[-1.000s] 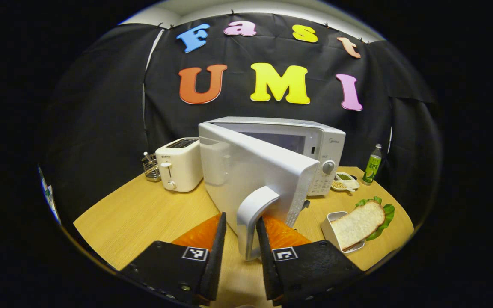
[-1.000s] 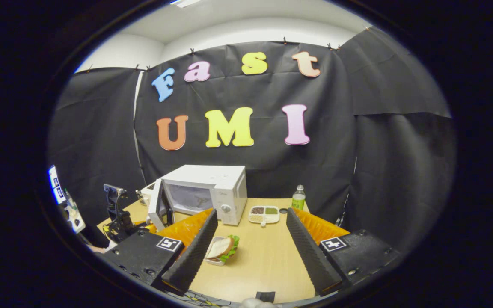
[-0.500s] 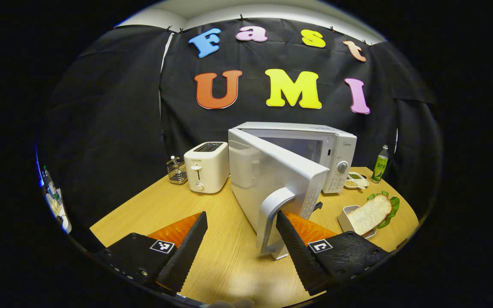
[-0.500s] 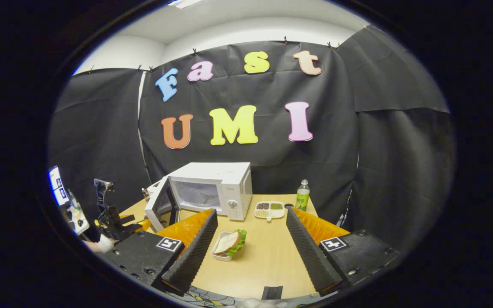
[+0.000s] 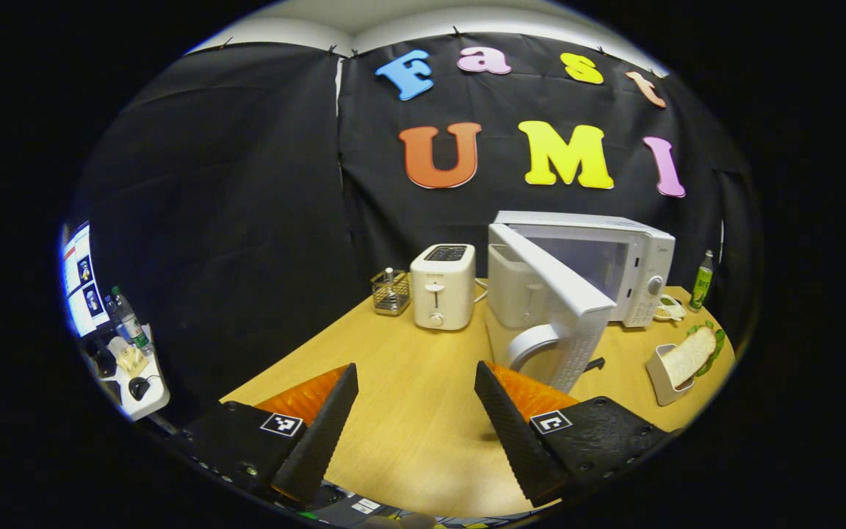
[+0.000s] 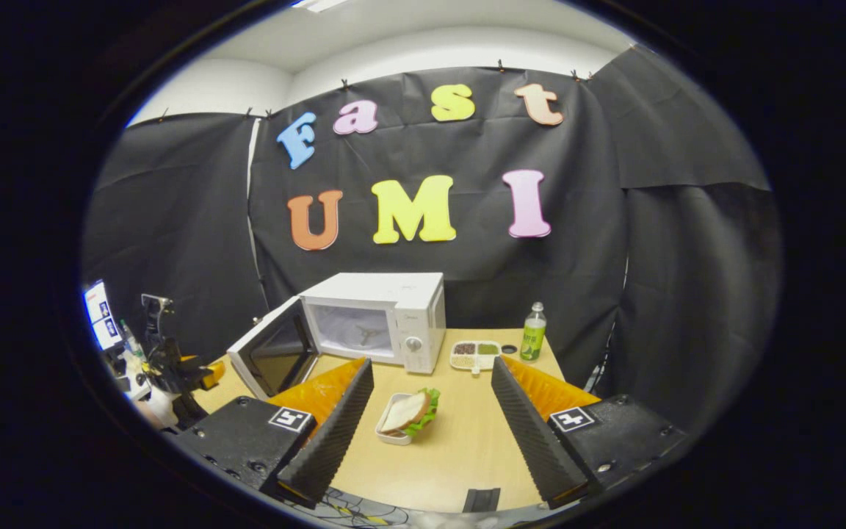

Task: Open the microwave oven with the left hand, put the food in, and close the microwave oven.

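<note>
From where I stand, the left gripper (image 5: 416,411) hangs spread and empty before the microwave's (image 6: 382,319) swung-out door (image 5: 551,312), the sandwich (image 6: 408,414) sits in its tray on the table (image 6: 460,441), and the right gripper (image 6: 430,419) gapes empty above it.

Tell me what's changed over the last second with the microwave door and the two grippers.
The left gripper let go of the door handle, opened its jaws and drew back and leftward. The microwave door swung wider open. The right gripper stayed open and holds nothing. The sandwich in its white tray, the toaster and the green bottle kept their places on the table.
</note>
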The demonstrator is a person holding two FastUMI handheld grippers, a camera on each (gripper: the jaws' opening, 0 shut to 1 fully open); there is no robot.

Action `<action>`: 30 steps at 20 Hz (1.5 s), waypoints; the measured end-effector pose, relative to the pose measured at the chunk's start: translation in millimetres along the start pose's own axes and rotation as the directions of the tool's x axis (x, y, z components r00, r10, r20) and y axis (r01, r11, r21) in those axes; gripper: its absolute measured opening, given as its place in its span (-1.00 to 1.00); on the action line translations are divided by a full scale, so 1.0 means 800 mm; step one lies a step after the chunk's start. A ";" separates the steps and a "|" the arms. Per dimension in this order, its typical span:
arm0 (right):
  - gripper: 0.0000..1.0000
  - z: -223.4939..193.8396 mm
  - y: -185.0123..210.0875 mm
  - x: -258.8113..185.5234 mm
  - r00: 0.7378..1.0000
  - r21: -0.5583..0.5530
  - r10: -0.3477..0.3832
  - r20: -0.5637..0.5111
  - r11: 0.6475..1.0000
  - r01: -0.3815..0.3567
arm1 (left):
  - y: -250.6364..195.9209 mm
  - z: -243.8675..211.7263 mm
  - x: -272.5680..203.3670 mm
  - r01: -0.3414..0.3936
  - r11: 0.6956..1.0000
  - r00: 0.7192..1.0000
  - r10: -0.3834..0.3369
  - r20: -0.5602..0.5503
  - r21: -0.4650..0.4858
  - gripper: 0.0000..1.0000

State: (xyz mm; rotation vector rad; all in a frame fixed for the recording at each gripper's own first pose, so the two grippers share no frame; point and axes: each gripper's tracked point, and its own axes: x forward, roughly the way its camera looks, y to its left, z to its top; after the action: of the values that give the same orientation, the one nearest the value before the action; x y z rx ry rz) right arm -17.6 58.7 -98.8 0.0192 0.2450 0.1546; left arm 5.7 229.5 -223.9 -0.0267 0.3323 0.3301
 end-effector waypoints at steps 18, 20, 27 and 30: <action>0.92 -0.135 -0.024 0.119 0.966 0.096 0.065 -0.251 0.995 -0.042 | -0.049 0.069 -0.097 0.100 0.995 0.988 -0.101 0.115 0.010 0.92; 0.84 -0.158 -0.025 0.146 0.948 0.119 0.107 -0.300 0.990 -0.074 | -0.065 0.089 -0.110 0.107 0.994 0.985 -0.109 0.133 0.022 0.92; 0.72 -0.225 -0.001 0.244 0.839 0.358 0.326 -0.436 0.918 -0.171 | -0.118 0.152 -0.135 0.068 0.992 0.982 -0.085 0.171 0.106 0.93; 0.70 -0.244 0.002 0.275 0.790 0.420 0.386 -0.476 0.889 -0.181 | -0.136 0.175 -0.143 0.037 0.995 0.980 -0.054 0.190 0.097 0.92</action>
State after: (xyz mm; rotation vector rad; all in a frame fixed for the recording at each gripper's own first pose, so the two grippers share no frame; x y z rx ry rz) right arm 145.8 94.6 -341.1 0.3820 0.8535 0.4253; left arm -17.4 101.9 -57.8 0.0885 0.1545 0.2690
